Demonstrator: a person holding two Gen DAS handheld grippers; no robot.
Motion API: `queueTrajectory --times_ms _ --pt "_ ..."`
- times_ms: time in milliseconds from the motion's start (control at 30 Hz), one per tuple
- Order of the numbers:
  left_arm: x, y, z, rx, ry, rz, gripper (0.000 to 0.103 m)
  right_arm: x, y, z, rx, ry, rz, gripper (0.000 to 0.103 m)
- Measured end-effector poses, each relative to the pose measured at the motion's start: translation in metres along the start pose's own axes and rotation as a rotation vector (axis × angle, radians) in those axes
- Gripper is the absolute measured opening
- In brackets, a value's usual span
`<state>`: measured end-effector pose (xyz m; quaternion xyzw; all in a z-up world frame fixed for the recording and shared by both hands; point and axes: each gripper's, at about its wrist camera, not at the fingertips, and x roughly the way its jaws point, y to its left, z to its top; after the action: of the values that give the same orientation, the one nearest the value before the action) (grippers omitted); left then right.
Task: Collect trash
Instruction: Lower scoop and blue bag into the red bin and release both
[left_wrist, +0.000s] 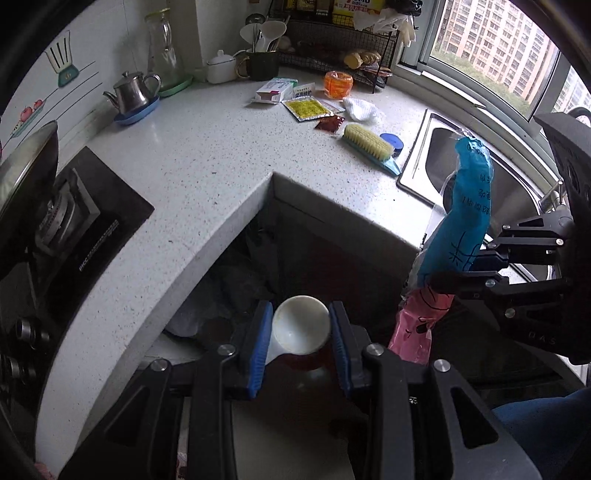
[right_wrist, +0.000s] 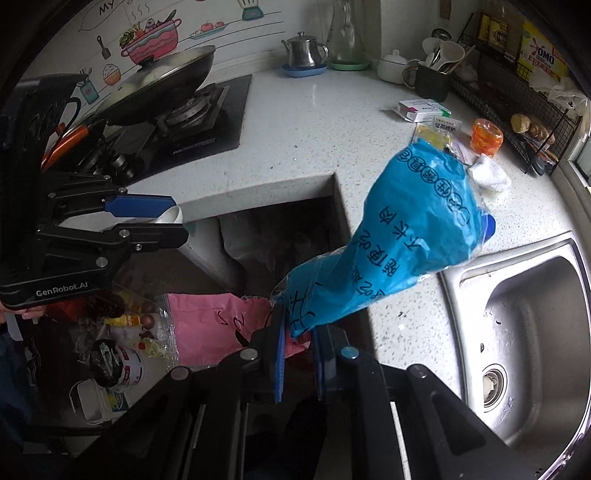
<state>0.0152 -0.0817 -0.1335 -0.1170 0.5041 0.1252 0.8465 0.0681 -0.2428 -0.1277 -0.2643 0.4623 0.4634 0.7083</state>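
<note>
We held two things at once. Our left gripper (left_wrist: 301, 341) was closed partway on a small white cup (left_wrist: 301, 325), with its blue pads pressed on the cup's two sides. Our right gripper (right_wrist: 297, 354) was squeezed almost shut on the bottom end of a blue plastic wrapper (right_wrist: 399, 229), and a pink piece hung from the same pinch. The wrapper stood up tall and leaned over the counter (right_wrist: 314, 122) near the sink (right_wrist: 524, 317).

Both hands hung over the dark gap at the counter's inside corner, where a trash bag (left_wrist: 236, 280) seemed to sit, down low.

We thought the cup could pop out, because it is round and smooth and the pads touched only its sides. The floppy wrapper could snag on the counter edge (left_wrist: 332, 203) or slide out of the thin pinch. Our grippers were close together, so they could bump.

The gap had hard edges on two sides. There was open room toward us. More trash (left_wrist: 310, 109) lay farther back on the counter.
</note>
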Motion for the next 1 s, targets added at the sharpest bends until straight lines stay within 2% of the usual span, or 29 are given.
queueTrajectory --times_ms 167,300,500,733,1000 --pt "0.009 -0.003 -0.035 -0.03 0.024 -0.02 0.029 0.015 0.022 -0.024 -0.022 0.04 -0.016 0.011" --pt "0.023 -0.001 -0.053 -0.057 0.035 -0.031 0.029 0.028 0.027 -0.029 -0.039 0.061 -0.039 0.011" --pt "0.069 0.01 -0.08 -0.087 0.087 -0.017 0.029 0.069 0.039 -0.038 -0.099 0.088 -0.068 0.011" --pt "0.164 0.03 -0.119 -0.132 0.161 -0.036 0.029 0.162 0.043 -0.065 -0.168 0.132 -0.098 0.011" --pt "0.314 0.043 -0.149 -0.156 0.219 -0.092 0.029 0.289 0.011 -0.091 -0.139 0.175 -0.136 0.011"
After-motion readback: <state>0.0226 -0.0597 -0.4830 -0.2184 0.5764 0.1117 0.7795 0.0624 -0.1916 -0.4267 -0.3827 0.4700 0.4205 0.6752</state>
